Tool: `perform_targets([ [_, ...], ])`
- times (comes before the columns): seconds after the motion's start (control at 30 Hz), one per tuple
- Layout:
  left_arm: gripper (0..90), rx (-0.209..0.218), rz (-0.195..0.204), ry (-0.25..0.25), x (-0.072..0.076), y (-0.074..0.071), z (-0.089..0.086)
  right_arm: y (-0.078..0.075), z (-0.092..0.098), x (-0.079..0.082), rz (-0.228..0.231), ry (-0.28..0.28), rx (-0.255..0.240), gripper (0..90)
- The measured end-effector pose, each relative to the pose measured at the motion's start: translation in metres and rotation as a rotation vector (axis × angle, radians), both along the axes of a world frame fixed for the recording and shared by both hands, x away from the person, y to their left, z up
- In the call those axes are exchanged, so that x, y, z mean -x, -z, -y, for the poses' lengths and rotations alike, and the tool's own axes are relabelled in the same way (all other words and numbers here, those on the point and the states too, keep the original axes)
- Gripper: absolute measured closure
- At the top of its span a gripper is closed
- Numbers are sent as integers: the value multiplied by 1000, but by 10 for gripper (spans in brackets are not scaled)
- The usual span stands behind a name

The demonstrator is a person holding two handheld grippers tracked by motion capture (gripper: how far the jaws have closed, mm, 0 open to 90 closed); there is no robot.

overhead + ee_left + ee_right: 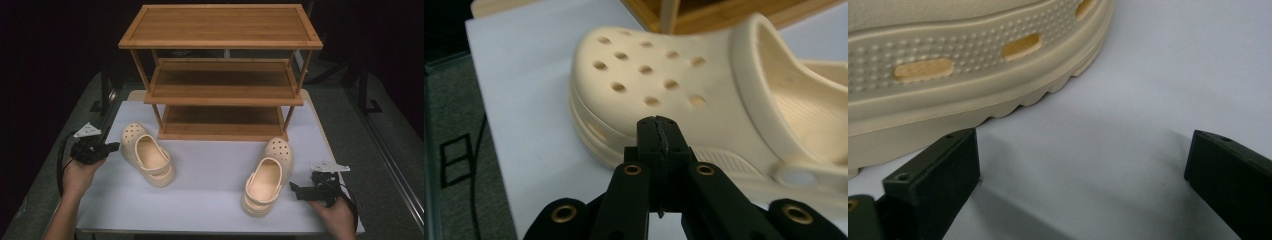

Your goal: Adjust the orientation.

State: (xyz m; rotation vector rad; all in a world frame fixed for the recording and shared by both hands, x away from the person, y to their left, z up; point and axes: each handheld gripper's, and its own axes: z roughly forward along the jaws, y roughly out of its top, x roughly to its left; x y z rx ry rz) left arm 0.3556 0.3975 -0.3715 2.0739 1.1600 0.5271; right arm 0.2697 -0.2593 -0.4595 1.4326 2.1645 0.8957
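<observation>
Nearby, two cream perforated clogs [148,154], upright.

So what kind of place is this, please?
Probably a recording or test workspace, not a home: a white table in a dark room, a bare wooden shoe rack, and one pair of cream clogs.

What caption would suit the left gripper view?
Closed black fingers of the left gripper point at the perforated toe of a cream clog on a white table.

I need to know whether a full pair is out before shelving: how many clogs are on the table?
2. The left clog lies by the rack's front left corner; the right clog lies on the table near the front right. No shoes on the visible shelves.
</observation>
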Motion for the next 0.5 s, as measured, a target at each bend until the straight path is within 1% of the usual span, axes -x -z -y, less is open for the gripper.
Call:
perform_targets([
  [0.17, 900, -14, 9, -11, -22, -7, -2, 0, 0, 0, 1, -1, 1, 8],
  [0.2, 900, -5, 8, -11, -28, -8, -3, 0, 0, 0, 1, -1, 1, 8],
  [0.27, 900, -8, 6, -11, -35, -9, -3, 0, 0, 0, 1, -1, 1, 8],
  [0.3, 900, -8, 6, -11, -35, -9, -3, 0, 0, 0, 2, -2, 1, 8],
  [0.33, 900, 1, 9, -19, -44, -9, -5, 0, 0, 0, 2, -2, 1, 8],
  [0.43, 900, -2, 3, -26, -57, -9, -5, 0, 0, 0, 0, -1, -1, 8],
  [0.47, 900, 8, 2, -27, -61, -9, -4, 0, 0, 0, 1, -1, -1, 8],
  [0.5, 900, 1, 3, -27, -64, -10, -3, 0, 0, 0, 0, -1, -1, 8],
])
